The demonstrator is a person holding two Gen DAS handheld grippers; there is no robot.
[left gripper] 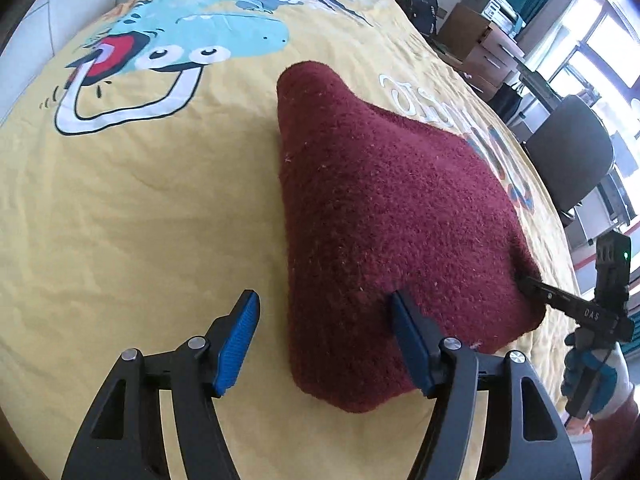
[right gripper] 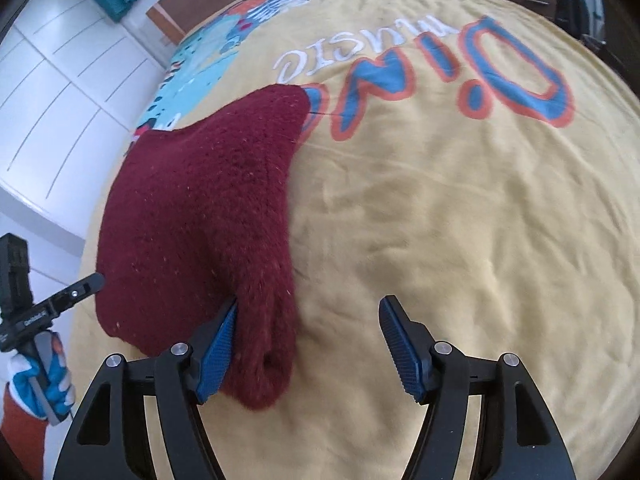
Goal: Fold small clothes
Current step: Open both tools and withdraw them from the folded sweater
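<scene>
Maroon knit garment [left gripper: 392, 216] on yellow bedspread [left gripper: 140, 208] (both grippers' jaws apart)

Bedspread [right gripper: 440, 220] – "Dino music"; right gripper [left gripper: 528, 284] – "DAS"

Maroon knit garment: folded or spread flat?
Folded. The maroon knit garment lies doubled on the yellow bedspread, with a rolled, layered edge near the right gripper.
</scene>
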